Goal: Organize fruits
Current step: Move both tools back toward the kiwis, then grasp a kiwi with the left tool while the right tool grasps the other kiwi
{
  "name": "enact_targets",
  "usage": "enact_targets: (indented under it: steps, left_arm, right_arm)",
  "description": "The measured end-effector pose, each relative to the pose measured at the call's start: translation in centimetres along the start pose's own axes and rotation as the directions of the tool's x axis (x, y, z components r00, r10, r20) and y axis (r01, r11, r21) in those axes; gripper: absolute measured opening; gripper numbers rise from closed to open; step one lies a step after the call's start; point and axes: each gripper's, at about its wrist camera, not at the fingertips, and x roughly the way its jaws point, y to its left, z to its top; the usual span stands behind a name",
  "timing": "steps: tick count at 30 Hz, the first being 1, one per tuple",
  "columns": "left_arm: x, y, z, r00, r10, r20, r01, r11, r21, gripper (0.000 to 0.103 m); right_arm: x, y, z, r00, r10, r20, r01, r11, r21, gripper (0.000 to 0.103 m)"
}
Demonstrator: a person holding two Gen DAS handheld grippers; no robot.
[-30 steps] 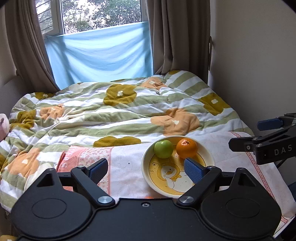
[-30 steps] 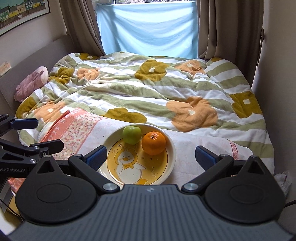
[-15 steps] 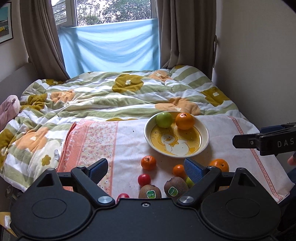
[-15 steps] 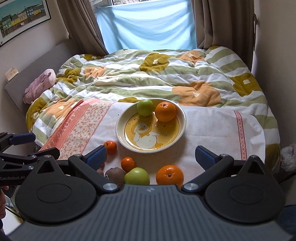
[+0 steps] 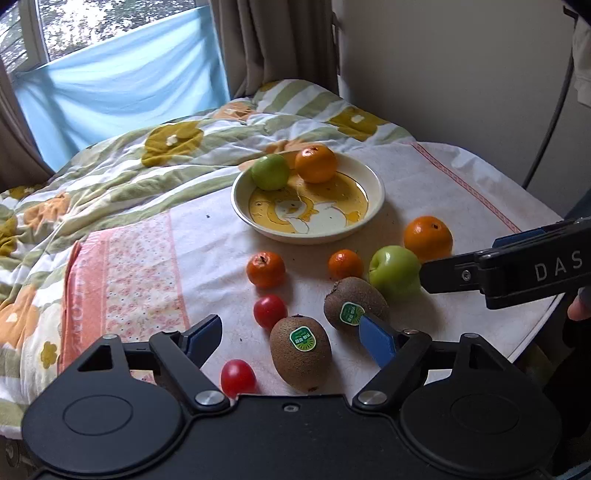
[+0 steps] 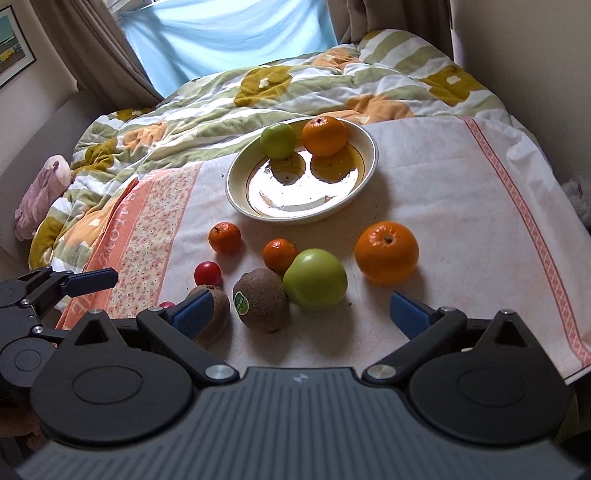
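Two fruits already sit in the plate (image 5: 371, 206): a green apple (image 5: 270, 171) and an orange (image 5: 316, 163), touching side by side at its far rim. On the cloth (image 5: 436, 184) in front of the plate we see the rest scattered: a big orange (image 5: 427, 237), a second apple (image 5: 394, 272) just beside it, two mandarins (image 5: 266, 269) (image 5: 346, 264), two kiwis (image 5: 300, 352) (image 5: 355, 303) with green stickers, and two small red tomatoes (image 5: 270, 311) (image 5: 238, 377).

Our left gripper (image 5: 291, 338) hangs over the near kiwi and the tomatoes. Its jaws have just been narrowing, yet they stand apart, the near kiwi between the blue pads and nothing pressed.

Our right gripper (image 6: 301, 314) hovers low over the second apple and the far kiwi, jaws spread wide, gripping nothing. In the left view it reaches in from the right, its tip in front of that apple; we cannot tell whether it touches.

Beyond the cloth we have the striped quilt (image 6: 295, 81), then the blue sheet (image 6: 236, 33) across the window.
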Motion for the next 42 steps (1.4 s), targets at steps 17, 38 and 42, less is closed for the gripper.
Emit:
enact_targets:
  steps: [17, 38, 42]
  left_arm:
    - [7.0, 0.4, -1.6, 0.991, -0.092, -0.100, 0.101, 0.991, 0.092, 0.064]
    - [6.3, 1.1, -2.4, 0.986, -0.128, -0.106, 0.132, 0.990, 0.038, 0.057]
    - [5.8, 1.2, -2.7, 0.988, -0.122, -0.099, 0.126, 0.992, 0.032, 0.057]
  right_arm:
    - [5.0, 1.7, -1.9, 0.998, -0.056, -0.020, 0.058, 0.990, 0.132, 0.103]
    - [7.1, 2.4, -1.9, 0.998, -0.049, -0.038, 0.054, 0.988, 0.144, 0.103]
    - [8.0, 2.5, -1.7, 0.998, -0.037, -0.053, 0.044, 0.990, 0.135, 0.099]
